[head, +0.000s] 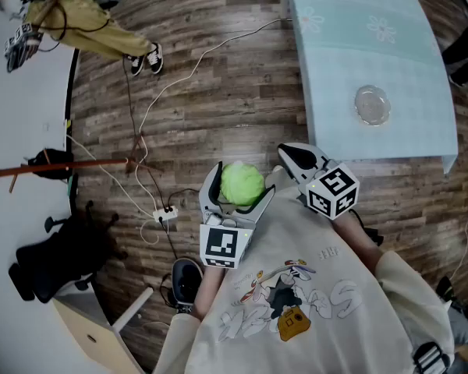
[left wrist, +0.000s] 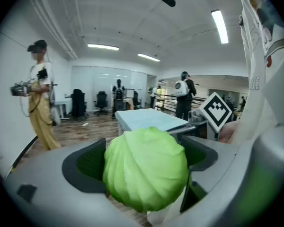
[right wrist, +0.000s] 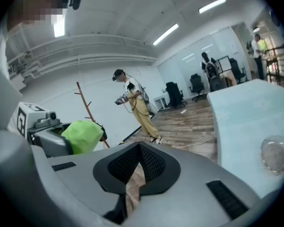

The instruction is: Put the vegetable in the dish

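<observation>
We stand on a plank floor that fills most of the head view and runs out of frame on every side. Ahead and to our right is the desk under a pale blue-green cloth, its far end cut off by the top edge. Our own shirt takes up the bottom of that view and hides both hands and the floor beneath. A person in yellow trousers stands at the top left, half cut off there. The left tool is held in the air before our chest, over the floor and well apart from the desk. Its jaws are spread wide and pinch the cabbage between them. In its own view the green head touches both dark pads and covers most of them, and its underside is lost behind the tool's body. The right tool sits just beside it on the desk side, jaws pressed together with nothing in them. Only a sliver of floor shows below where its pads meet. The dish, small, round and of clear glass, stands on the desk toward its near edge, well apart from the cabbage. We cannot tell whether anything lies in it. Thin cables trail over the floor at the left.
</observation>
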Motion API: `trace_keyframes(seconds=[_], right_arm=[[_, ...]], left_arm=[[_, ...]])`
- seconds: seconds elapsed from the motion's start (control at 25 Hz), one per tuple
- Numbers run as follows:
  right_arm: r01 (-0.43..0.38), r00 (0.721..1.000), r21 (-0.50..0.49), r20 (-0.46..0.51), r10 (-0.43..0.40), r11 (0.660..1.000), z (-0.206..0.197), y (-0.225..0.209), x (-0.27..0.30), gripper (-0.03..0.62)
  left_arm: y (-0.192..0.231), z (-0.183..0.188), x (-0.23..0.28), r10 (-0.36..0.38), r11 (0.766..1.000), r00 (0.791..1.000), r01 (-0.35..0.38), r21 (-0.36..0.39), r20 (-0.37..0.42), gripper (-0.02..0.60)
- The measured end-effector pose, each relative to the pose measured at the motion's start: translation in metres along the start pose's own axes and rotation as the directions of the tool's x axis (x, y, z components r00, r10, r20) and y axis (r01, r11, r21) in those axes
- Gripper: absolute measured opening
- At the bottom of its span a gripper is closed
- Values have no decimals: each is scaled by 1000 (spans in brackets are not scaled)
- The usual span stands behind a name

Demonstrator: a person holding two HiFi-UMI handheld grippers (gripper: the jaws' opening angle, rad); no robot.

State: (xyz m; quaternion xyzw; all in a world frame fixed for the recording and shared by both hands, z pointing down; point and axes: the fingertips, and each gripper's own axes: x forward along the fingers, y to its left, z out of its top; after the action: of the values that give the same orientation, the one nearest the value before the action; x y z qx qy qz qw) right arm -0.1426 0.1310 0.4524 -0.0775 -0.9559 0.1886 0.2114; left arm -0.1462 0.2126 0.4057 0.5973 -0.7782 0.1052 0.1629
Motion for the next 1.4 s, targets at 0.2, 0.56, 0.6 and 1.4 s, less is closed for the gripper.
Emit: trace_keyframes(seconds=[0.2,0.56,0.6,1.4], right_arm=[[215,976,74,28,-218,974,-18,-33,-64,21],[540,783,400,84,-616,740,-116,51,-131,23],[549,776,408,78,-626,730,-126,63,-128,23],[522,674,535,219,-706,664,-160,12,-260,23]], left_arm=[[-38,15,41,-241,966,969,244,78,-48,505],[-114,-34,-20,-644,714,739,674,191,-200,505],[-116,-42,-28,-659,694,721,693,197,-214,505],[-219,-40,-8,-617,722,759,651,234,-209,505]])
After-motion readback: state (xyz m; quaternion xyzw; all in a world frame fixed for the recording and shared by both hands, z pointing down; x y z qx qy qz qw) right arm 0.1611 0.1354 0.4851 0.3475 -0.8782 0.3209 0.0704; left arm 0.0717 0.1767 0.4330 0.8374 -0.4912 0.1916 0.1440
